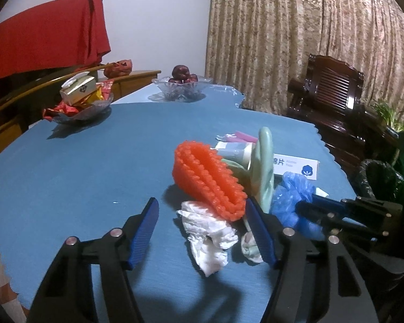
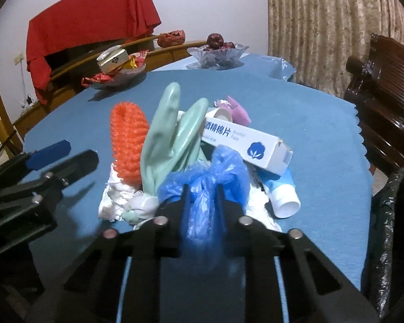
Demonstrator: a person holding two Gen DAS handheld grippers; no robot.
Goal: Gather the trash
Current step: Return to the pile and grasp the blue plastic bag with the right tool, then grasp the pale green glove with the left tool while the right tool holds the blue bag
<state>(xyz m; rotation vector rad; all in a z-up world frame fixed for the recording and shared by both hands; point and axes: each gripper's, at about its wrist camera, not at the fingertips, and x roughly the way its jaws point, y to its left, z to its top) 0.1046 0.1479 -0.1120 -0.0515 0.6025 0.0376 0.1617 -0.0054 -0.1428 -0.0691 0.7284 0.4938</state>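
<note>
At the far end of the blue-covered table (image 1: 75, 167), a glass bowl (image 1: 181, 88) holds dark red fruit (image 1: 182, 74). To its left a second glass dish (image 1: 83, 111) carries a small carton (image 1: 78, 88) and red wrappers.

The trash lies in a heap at the near right of the table. It holds an orange foam net (image 1: 207, 180), a pale green rubber glove (image 2: 172, 137), crumpled white tissue (image 1: 207, 231), a white box of alcohol cotton pads (image 2: 245, 142), a white and blue tube (image 2: 281, 192), a pink piece (image 2: 238, 110) behind, and a blue plastic bag (image 2: 207, 188) on the near side.

The right gripper (image 2: 203, 188) is clamped on the blue plastic bag, which bunches between its jaws. The left gripper (image 1: 204, 228) stands apart around the tissue and the near end of the foam net, its pads pressing on neither.

A bin lined with a black bag (image 2: 390, 215) stands off the table's right edge, beside a dark wooden chair (image 1: 334, 94).
</note>
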